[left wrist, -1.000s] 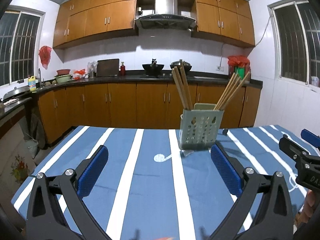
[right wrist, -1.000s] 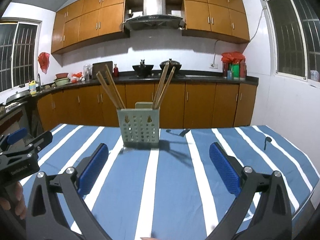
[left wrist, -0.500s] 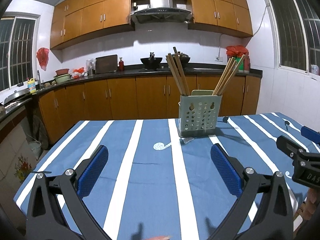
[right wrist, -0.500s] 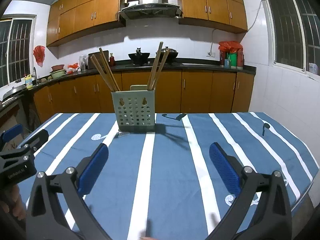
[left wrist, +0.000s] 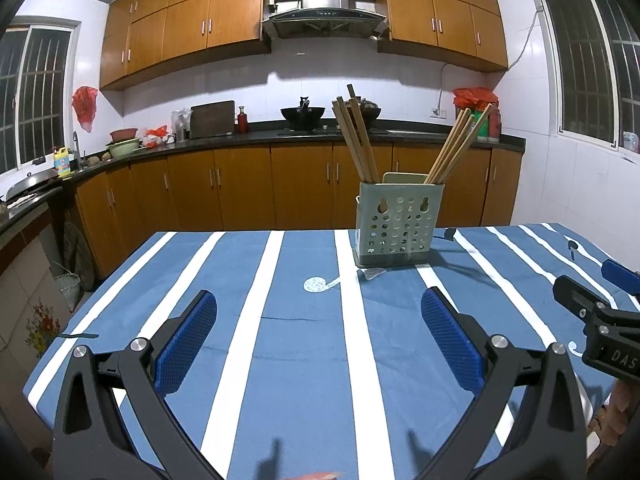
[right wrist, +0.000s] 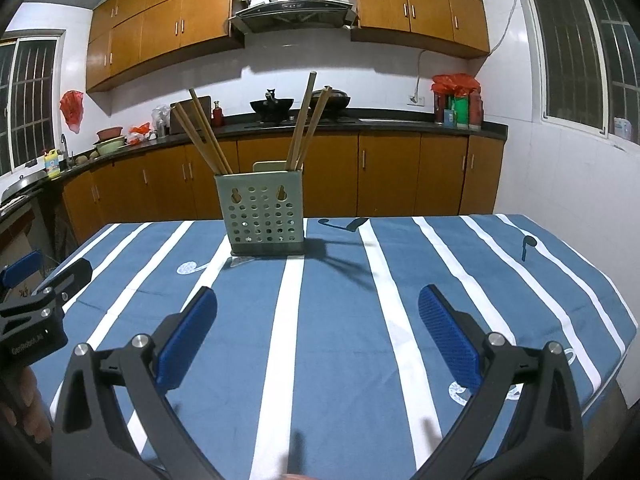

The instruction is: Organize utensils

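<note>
A pale green perforated utensil holder [left wrist: 397, 224] stands upright on the blue striped tablecloth [left wrist: 304, 340]. Wooden chopsticks [left wrist: 356, 140] lean out of its left side and more chopsticks [left wrist: 456, 144] out of its right side. The holder also shows in the right wrist view [right wrist: 264, 216], far centre, with chopsticks [right wrist: 204, 136] in it. My left gripper [left wrist: 318, 320] is open and empty, well short of the holder. My right gripper [right wrist: 318, 318] is open and empty, also short of it. Each gripper shows at the edge of the other's view.
The table's front and side edges are close on both sides. Behind the table run wooden kitchen cabinets [left wrist: 248, 188] and a dark counter with a wok [left wrist: 303, 112], a cutting board and bottles. Barred windows are on both side walls.
Both grippers have pulled back and tilted, so the holder sits a little farther off and more of the tablecloth shows. Both stay open and empty.
</note>
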`<state>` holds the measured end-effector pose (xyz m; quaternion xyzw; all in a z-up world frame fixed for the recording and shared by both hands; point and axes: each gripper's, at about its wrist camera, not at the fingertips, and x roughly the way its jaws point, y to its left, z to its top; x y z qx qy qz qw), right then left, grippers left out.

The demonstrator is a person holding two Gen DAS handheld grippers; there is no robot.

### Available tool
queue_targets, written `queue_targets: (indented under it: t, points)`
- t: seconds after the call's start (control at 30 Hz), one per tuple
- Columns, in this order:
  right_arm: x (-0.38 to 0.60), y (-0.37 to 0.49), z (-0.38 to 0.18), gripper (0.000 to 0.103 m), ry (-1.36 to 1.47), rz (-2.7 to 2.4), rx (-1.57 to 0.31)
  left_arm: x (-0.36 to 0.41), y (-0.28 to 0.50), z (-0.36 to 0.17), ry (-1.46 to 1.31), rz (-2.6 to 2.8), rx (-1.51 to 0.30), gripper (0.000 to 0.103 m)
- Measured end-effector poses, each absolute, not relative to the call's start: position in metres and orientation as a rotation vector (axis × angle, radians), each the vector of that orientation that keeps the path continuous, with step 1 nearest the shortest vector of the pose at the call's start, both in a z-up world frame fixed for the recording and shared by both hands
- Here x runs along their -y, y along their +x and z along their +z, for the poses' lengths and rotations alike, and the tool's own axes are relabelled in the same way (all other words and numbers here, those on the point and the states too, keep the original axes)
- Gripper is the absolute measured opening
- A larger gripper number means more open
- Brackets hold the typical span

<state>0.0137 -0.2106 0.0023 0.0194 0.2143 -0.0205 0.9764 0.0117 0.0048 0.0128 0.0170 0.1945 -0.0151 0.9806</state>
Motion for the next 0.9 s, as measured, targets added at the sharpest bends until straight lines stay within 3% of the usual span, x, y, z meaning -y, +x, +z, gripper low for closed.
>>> queue_targets:
  t: [0.9]
  points:
    - [0.2112, 0.0160, -0.0005, 0.099, 0.044, -0.041, -0.442, -0.0051, 0.0126, 0.0101, 0.026, -0.030, -0.400, 0.101]
